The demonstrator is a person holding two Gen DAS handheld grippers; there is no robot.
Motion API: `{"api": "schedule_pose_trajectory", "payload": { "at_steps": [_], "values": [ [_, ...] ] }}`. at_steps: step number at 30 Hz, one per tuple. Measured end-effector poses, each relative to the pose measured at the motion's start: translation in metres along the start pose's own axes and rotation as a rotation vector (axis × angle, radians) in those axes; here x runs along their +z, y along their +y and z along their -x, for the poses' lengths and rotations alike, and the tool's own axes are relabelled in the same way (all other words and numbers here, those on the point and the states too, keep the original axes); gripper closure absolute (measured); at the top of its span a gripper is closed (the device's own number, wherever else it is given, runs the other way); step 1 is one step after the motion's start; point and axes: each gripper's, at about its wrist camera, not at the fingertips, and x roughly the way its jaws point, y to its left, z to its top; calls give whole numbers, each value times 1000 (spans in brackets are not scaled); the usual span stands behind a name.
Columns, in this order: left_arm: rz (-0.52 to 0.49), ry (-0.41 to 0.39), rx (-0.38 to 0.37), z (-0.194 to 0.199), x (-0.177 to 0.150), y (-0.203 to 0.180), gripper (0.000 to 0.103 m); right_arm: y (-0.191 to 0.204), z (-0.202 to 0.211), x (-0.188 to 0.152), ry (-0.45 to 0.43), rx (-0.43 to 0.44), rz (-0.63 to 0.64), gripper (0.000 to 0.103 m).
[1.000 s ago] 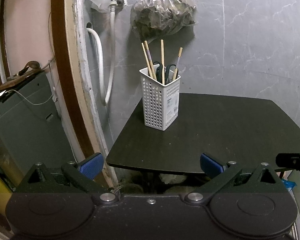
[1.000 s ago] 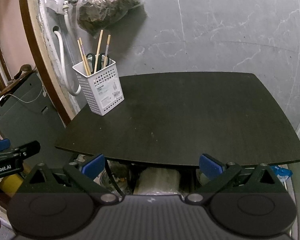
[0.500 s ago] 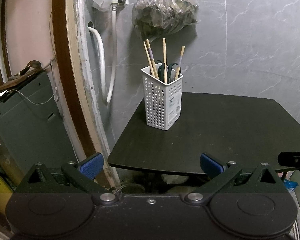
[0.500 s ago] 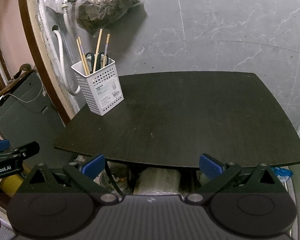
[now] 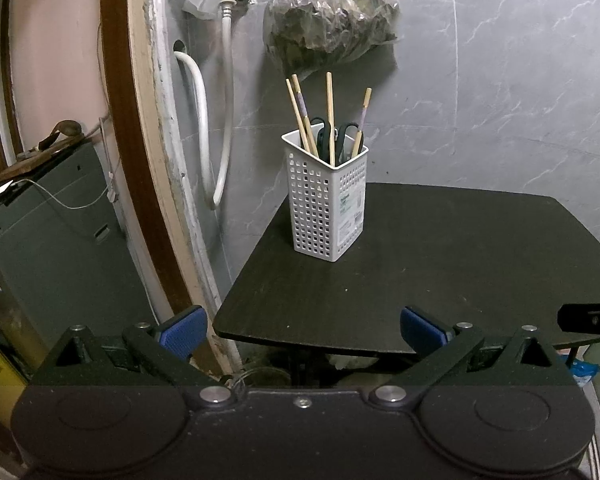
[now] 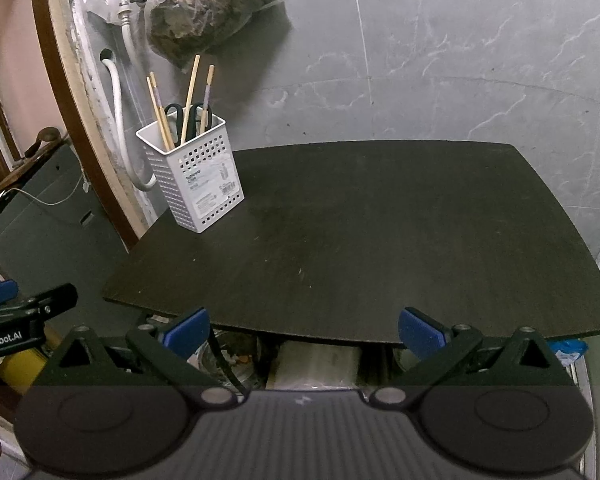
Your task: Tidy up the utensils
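Left wrist view has the white perforated plastic utensil holder (image 5: pixel 327 199) sitting slightly larger and lower than a second ago, so this gripper has drifted a little closer to the dark wooden desk (image 5: pixel 440 264). The holder stands upright at the desk's far left corner, with wooden chopsticks (image 5: pixel 329 118) and black-handled scissors (image 5: pixel 346 136) inside. Nothing else lies on the desk. Left gripper (image 5: pixel 303 326) and right gripper (image 6: pixel 302 329) both hang wide apart and empty at the near edge. Judging by this, the utensils look gathered already and the task is near done.
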Motion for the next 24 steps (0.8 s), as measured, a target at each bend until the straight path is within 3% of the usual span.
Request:
{"api": "schedule_pose_trajectory", "payload": {
  "at_steps": [20,24],
  "values": [
    [-24,71,20,-43,10,-7,1,-8,-45,16,65,14,-15,0],
    [-38,117,40,-56,14,-10,1,-10,-55,20,80,17,-13,0]
  ]
}}
